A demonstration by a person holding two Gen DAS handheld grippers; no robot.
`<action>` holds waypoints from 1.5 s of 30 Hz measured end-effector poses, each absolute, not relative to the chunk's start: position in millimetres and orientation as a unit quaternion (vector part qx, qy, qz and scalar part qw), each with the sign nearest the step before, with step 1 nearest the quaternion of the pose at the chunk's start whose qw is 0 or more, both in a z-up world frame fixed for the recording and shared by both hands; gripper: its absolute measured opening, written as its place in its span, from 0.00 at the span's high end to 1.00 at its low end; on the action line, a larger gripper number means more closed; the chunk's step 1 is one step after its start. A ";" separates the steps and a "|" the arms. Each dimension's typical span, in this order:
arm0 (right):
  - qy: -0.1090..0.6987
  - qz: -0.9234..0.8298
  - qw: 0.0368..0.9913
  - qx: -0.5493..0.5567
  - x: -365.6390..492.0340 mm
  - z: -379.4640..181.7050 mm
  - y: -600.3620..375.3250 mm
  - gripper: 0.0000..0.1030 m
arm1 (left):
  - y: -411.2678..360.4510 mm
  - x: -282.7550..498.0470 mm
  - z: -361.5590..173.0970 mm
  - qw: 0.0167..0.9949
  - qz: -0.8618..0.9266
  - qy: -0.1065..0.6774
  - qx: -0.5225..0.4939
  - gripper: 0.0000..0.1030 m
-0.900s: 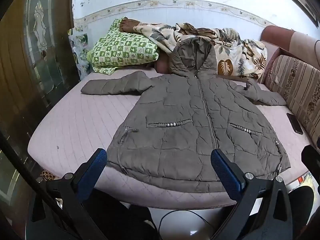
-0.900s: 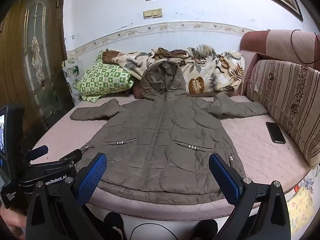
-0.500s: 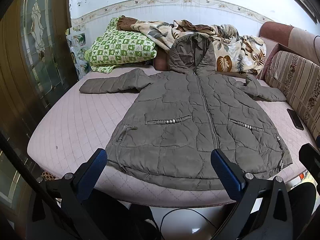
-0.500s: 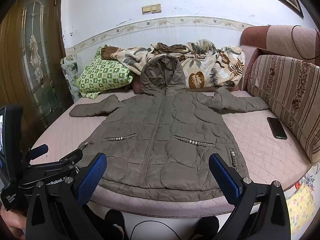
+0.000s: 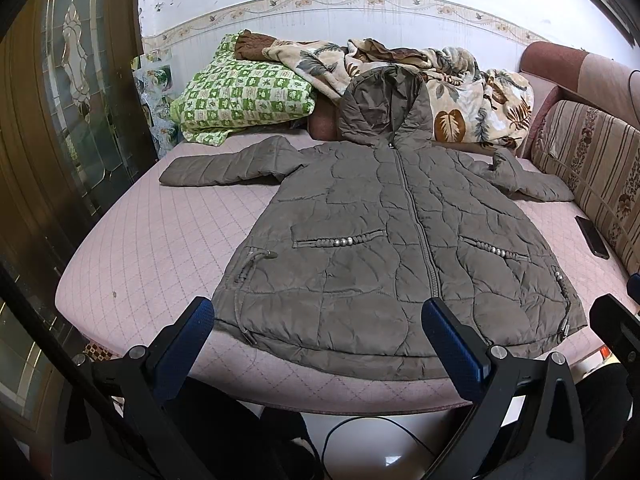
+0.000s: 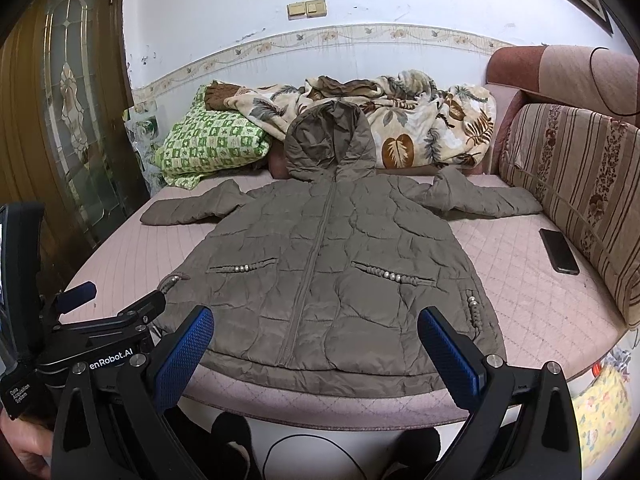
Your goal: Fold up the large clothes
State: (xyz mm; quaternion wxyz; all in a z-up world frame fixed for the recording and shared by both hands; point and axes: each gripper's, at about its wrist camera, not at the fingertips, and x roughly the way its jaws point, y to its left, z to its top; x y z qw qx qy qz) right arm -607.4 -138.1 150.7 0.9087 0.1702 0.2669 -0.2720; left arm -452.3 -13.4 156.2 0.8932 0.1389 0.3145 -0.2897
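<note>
You are at the very start: the coat [image 5: 400, 248] lies face up and zipped on the bed [image 5: 160, 248], hood at the far end against the blanket [image 5: 460, 92], hem along the near edge, both sleeves spread out to the sides. Nothing is folded yet.

Your left gripper [image 5: 318, 340] and right gripper [image 6: 316, 344] both hang released, jaws wide apart with nothing between them, short of the hem and tilted down toward it.

The likely first move is to bring a sleeve across the chest. The left sleeve [image 5: 224, 166] has bare mattress all round it, so you have room to reach it. The right sleeve [image 6: 480, 198] ends close to the striped cushion [image 6: 580, 184], so approach it from the near side.

Mind the phone [image 6: 558, 250] lying on the mattress right of the coat, well apart from the hem but in the path of a wide sweep. The hem sits just beside the bed's near edge, so a careless pull could drag the coat off.
</note>
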 end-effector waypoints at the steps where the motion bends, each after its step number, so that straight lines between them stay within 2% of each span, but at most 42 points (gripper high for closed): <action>1: 0.267 -0.272 0.908 0.170 -607.1 150.6 -138.4 0.00 | -13.1 -451.8 155.4 0.893 -0.289 0.315 0.140 0.00; 14: 0.259 -0.276 0.914 0.149 -603.0 139.8 -145.2 0.00 | -6.6 -443.7 148.8 0.892 -0.286 0.320 0.142 0.00; 24: 0.298 -0.294 0.896 0.151 -600.7 125.8 -167.7 0.00 | -28.4 -438.5 141.1 0.883 -0.291 0.331 0.164 0.00; 27: 0.308 -0.287 0.889 0.180 -598.4 118.4 -185.0 0.00 | -39.3 -432.8 137.6 0.884 -0.291 0.320 0.174 0.00; 33: 0.309 -0.310 0.860 0.263 -606.7 109.7 -259.7 0.00 | -77.5 -398.3 143.4 0.893 -0.292 0.292 0.179 0.00; 39: 0.278 -0.374 0.818 0.338 -628.7 120.3 -356.3 0.00 | -165.8 -349.7 153.2 0.900 -0.309 0.262 0.162 0.00; 42: 0.271 -0.414 0.800 0.338 -634.4 124.3 -404.1 0.00 | -210.5 -329.5 131.2 0.884 -0.336 0.295 0.133 0.00; 45: 0.264 -0.428 0.787 0.356 -633.9 121.1 -455.7 0.00 | -224.3 -325.9 97.9 0.877 -0.338 0.309 0.148 0.00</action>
